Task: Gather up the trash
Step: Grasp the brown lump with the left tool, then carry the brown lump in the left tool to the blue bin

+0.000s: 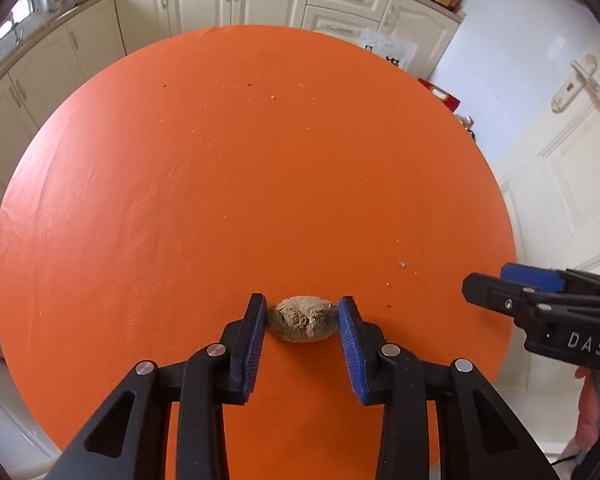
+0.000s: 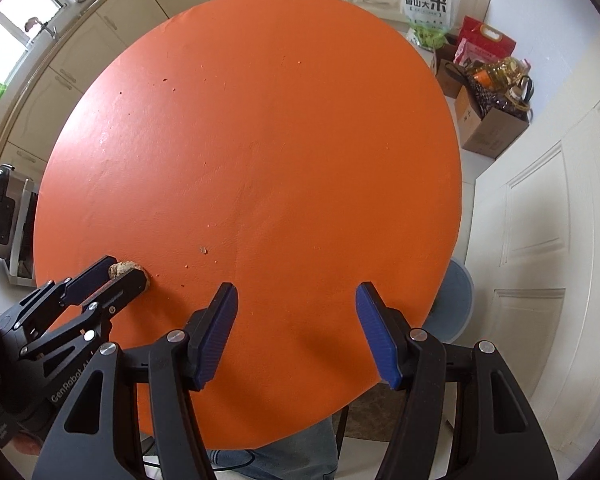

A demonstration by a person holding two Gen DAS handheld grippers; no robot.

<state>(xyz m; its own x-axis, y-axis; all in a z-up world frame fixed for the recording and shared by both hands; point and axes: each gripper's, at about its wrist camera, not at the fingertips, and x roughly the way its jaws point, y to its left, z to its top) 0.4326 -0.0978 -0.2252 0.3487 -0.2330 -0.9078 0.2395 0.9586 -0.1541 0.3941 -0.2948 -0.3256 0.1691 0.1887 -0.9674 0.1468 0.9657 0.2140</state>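
Note:
A brown crumpled lump (image 1: 302,320) lies on the round orange table (image 1: 240,160) near its front edge. My left gripper (image 1: 302,307) points down over it, and its blue pads touch the lump on both sides. In the right wrist view the same lump (image 2: 126,267) shows between the fingers of the left gripper (image 2: 128,271) at the table's left rim. My right gripper (image 2: 296,288) stands open above bare orange table (image 2: 260,140), with nothing between its pads. It also appears at the right edge of the left wrist view, right gripper (image 1: 486,280).
Small crumbs and a pale scrap (image 1: 401,265) dot the table. A blue-grey round container (image 2: 456,300) sits below the table's right edge. A cardboard box (image 2: 488,132) with oil bottles and a rice bag (image 2: 428,4) stand by the white door. A person's jeans (image 2: 284,452) are under the near rim.

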